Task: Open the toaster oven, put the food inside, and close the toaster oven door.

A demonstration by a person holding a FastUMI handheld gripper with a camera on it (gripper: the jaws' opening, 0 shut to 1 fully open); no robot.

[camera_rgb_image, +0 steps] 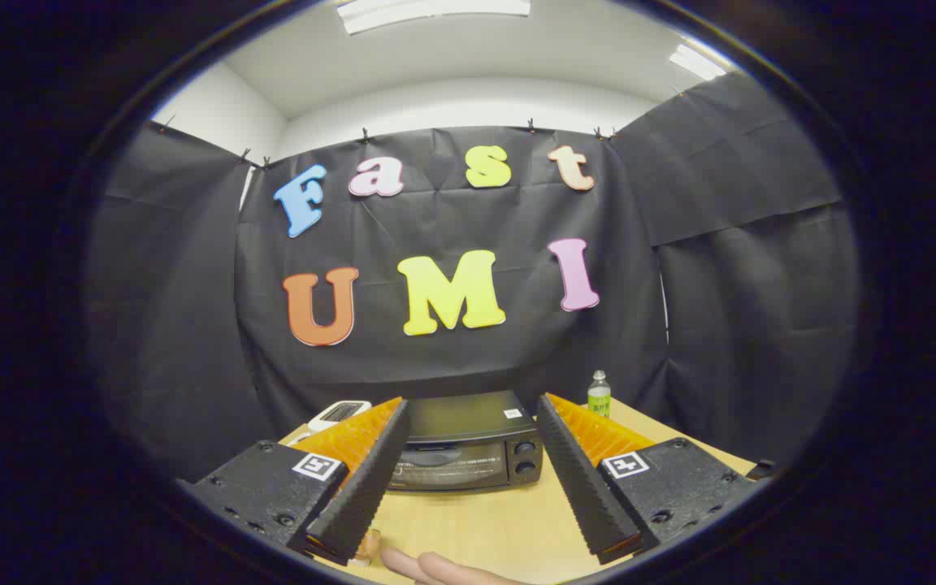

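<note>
The toaster oven (468, 443) sat on the wooden bench (500, 528) beyond the tongs (472, 475), seen between the two fingers, with its glass door facing them and apparently closed. Two knobs stood one above the other at the right of the door. A small white sticker lay on its dark top, and a faint line of print ran across the door, too small to read.

The tongs hovered above the bench with the fingers spread wide and nothing between them. Each finger's base carried a square black-and-white marker tag.

Judging from this, the task had not begun: the door had yet to be opened, the food put in, and the door shut again. Just beside the left finger's tip, at the near edge of the bench, lay a small pale brownish item (365, 548), possibly the food, though too little of it showed to be sure. Next to it were the fingertips of a person's hand (435, 567), resting on the bench.

Further out, a white device with a dark face (338, 413) lay left of the oven, and a clear bottle with a green label (599, 396) stood to its right; the label's writing could not be made out.
</note>
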